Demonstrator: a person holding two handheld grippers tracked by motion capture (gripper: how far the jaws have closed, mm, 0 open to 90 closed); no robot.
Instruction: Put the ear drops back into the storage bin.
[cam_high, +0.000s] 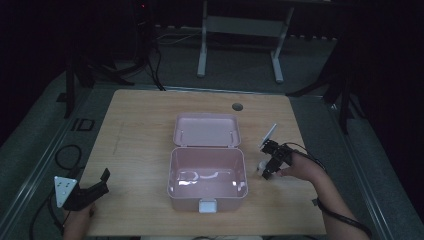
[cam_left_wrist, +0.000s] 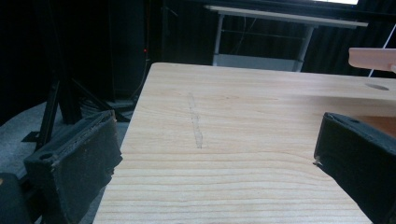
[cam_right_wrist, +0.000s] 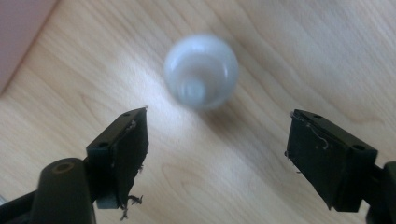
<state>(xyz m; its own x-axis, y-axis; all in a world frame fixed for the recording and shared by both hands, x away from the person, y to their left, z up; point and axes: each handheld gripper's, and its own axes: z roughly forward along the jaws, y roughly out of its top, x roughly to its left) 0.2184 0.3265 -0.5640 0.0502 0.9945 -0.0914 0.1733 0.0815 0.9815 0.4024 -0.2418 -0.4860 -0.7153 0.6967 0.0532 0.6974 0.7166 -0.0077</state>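
Only blurred white bulb (cam_right_wrist: 201, 77) (smeared outline)

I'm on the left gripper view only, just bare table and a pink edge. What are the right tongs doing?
Observer: The right tongs stand open, pointing down at a white round thing on the table. They don't touch it.
Operator: Where is that thing relative to the pink edge?
Observer: The pink edge belongs to a box. The white thing lies on the table right of the box, apart from it.
Operator: Is the box open?
Observer: Yes, its lid lies folded back flat behind it. Inside I make out only glare.
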